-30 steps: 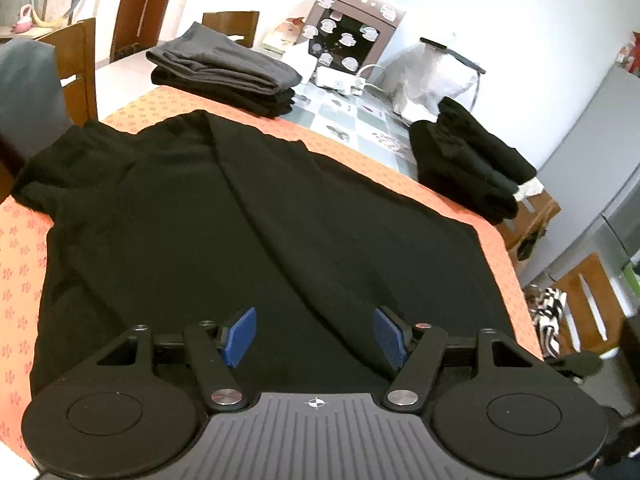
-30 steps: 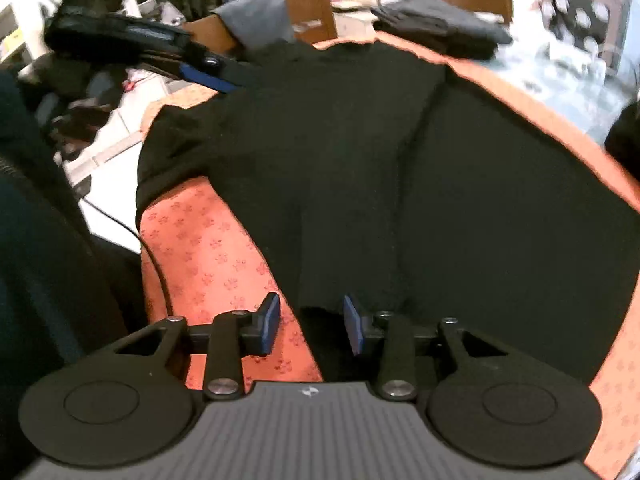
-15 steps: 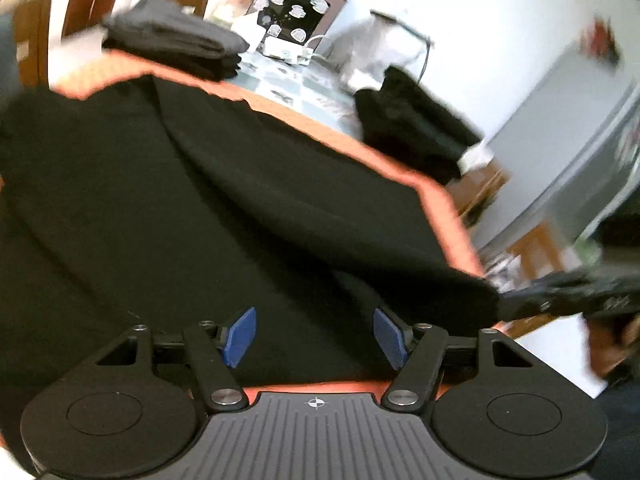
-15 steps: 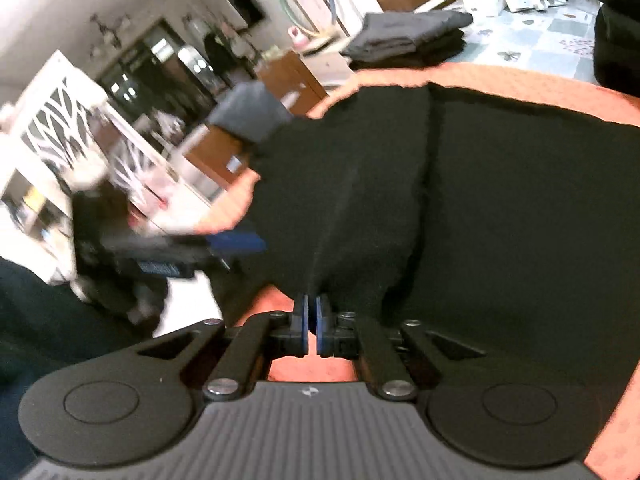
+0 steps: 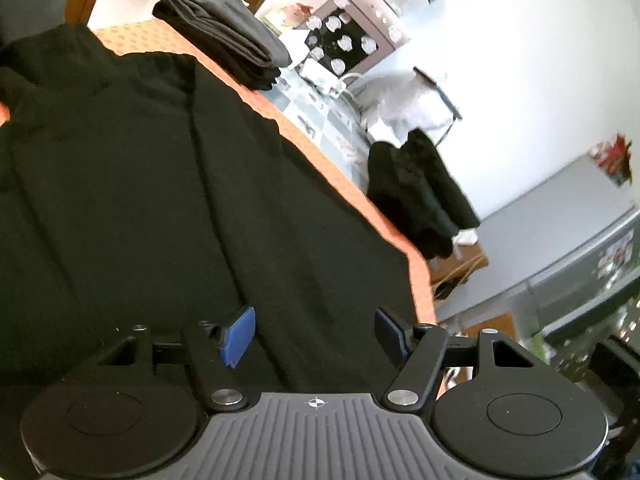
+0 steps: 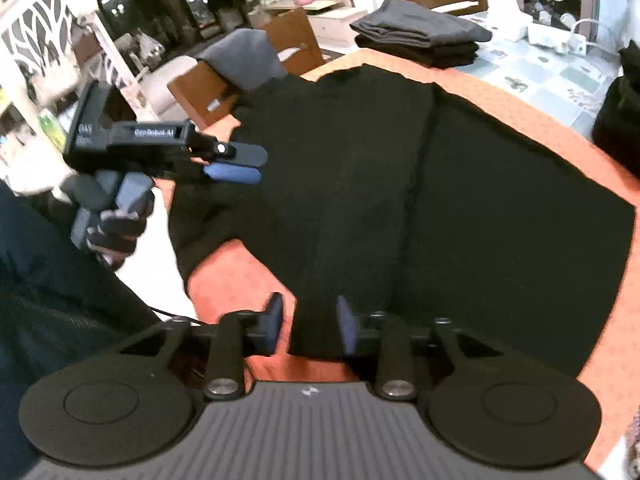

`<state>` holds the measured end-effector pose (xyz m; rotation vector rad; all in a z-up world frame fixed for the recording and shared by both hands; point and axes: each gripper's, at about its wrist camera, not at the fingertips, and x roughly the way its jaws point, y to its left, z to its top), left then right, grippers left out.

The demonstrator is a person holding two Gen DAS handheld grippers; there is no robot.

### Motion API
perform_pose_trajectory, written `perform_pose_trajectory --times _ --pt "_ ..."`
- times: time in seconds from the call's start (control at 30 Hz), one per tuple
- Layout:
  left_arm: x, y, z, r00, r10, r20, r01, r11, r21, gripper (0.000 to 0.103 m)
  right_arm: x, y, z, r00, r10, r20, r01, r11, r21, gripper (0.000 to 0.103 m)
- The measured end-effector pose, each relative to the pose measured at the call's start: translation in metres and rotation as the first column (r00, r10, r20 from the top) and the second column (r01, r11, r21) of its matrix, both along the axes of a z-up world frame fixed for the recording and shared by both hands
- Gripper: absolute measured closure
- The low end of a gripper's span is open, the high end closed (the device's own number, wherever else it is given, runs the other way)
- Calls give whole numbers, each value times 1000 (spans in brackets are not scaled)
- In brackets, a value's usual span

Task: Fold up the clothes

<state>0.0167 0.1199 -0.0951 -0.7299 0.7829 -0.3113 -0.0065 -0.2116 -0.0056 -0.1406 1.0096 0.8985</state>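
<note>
Black garment [image 6: 420, 200] lies spread on the orange table cover [image 6: 248, 280], one side panel already laid over toward its middle along a long crease, a sleeve trailing off the near-left edge; a folded grey-and-black stack [image 6: 420, 38] sits at the far end, and a dark heap [image 5: 424, 200], seemingly unfolded, at the table's right end. My left gripper [image 5: 316, 336] hangs over the cloth, jaws wide apart, holding nothing; my right gripper [image 6: 308, 326] is parted astride the near hem, not pinching. By my reckoning partway: more folds remain.
</note>
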Motion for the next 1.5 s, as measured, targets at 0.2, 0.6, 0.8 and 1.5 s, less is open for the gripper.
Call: perform_pose_trajectory --times 0.2,0.6,0.8,1.5 --pt "8 -7 4 998 -62 10 60 992 111 35 3 -10 -35 989 -145 0 145 989 -28 62" --pt "-13 -5 19 996 -83 42 70 966 250 35 5 -25 -82 935 -330 -132 328 944 -35 81" --pt "-62 12 29 999 -19 43 3 943 332 35 -6 -22 -68 942 -333 28 334 938 -95 71" --pt "-181 86 -28 995 -89 47 51 852 521 35 -80 43 -53 939 -302 163 309 951 -14 65"
